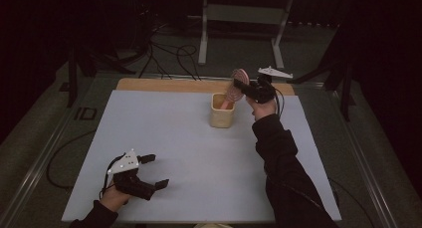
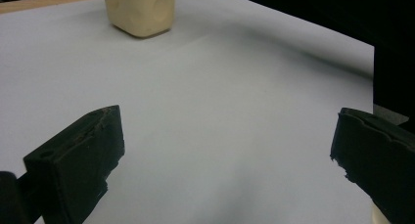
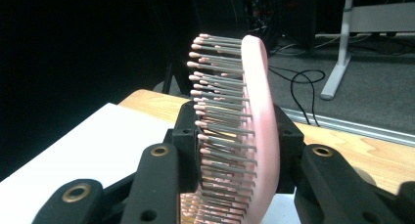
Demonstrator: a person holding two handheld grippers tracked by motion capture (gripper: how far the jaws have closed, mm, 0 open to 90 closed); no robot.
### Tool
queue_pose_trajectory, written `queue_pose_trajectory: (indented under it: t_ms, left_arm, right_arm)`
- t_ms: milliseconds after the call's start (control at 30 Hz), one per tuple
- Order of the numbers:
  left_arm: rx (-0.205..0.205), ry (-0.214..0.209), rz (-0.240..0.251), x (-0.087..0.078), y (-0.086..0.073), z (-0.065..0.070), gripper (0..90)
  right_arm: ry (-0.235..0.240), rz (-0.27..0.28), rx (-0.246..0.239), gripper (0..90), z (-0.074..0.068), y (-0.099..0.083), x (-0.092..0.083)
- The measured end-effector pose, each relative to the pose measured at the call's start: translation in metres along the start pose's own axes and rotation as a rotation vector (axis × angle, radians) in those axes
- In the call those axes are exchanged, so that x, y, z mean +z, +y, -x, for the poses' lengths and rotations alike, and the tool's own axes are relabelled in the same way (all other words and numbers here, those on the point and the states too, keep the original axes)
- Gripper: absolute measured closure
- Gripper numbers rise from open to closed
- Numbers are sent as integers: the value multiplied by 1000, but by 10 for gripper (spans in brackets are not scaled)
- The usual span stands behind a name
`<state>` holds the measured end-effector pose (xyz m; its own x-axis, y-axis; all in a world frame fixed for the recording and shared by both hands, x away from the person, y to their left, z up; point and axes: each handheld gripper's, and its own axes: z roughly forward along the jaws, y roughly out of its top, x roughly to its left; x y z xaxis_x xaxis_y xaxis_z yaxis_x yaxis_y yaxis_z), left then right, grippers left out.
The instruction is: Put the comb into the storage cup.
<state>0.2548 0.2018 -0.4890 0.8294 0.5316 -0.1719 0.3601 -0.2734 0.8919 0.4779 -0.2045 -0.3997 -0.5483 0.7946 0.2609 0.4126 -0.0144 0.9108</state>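
Observation:
A pink hairbrush (image 1: pixel 239 81) with grey, pink-tipped bristles stands nearly upright over a cream cup (image 1: pixel 221 116) at the back middle of the white sheet. Its lower end reaches into the cup's mouth. My right gripper (image 1: pixel 247 89) is shut on the brush head; in the right gripper view the jaws press the hairbrush (image 3: pixel 257 121) from both sides. My left gripper (image 1: pixel 156 171) rests at the front left, open, with nothing between its fingers. In the left gripper view the cream cup (image 2: pixel 142 11) stands far ahead of the wide jaws.
A white sheet (image 1: pixel 174 138) covers the table, with a strip of bare wood (image 1: pixel 164 84) along the far edge. Beyond it stand a metal frame (image 1: pixel 204 39) and black cables (image 1: pixel 171 54) on the floor. A dark sleeve (image 1: pixel 283 163) crosses the sheet's right side.

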Motion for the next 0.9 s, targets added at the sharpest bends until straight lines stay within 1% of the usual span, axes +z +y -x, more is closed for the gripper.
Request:
queue_pose_trajectory:
  t_ms: [200, 400, 433, 600, 800, 833, 867, 900]
  left_arm:
    - [-1, -1, -1, 0, 0, 0, 1]
    - [-1, -2, -1, 0, 0, 0, 1]
    - [-3, -5, -2, 1, 0, 0, 1]
    - [1, -5, -5, 1, -1, 0, 1]
    - [-1, -6, -6, 1, -1, 0, 1]
    - [-1, -6, -6, 1, -1, -1, 1]
    - [-1, -6, -5, 1, -1, -1, 1]
    - [-1, -5, -5, 1, -1, -1, 1]
  right_arm:
    - [0, -12, 15, 648, 4, -5, 1]
    - [13, -16, 35, 646, 8, -7, 1]
    - [18, -19, 36, 644, 9, -7, 2]
    - [10, -26, 38, 632, 13, -9, 1]
    - [6, -35, 24, 626, 12, -9, 3]
    - [7, -38, 23, 618, 12, -9, 3]
    - [2, -41, 17, 577, 11, -9, 3]
    - [1, -43, 9, 514, 11, -9, 4]
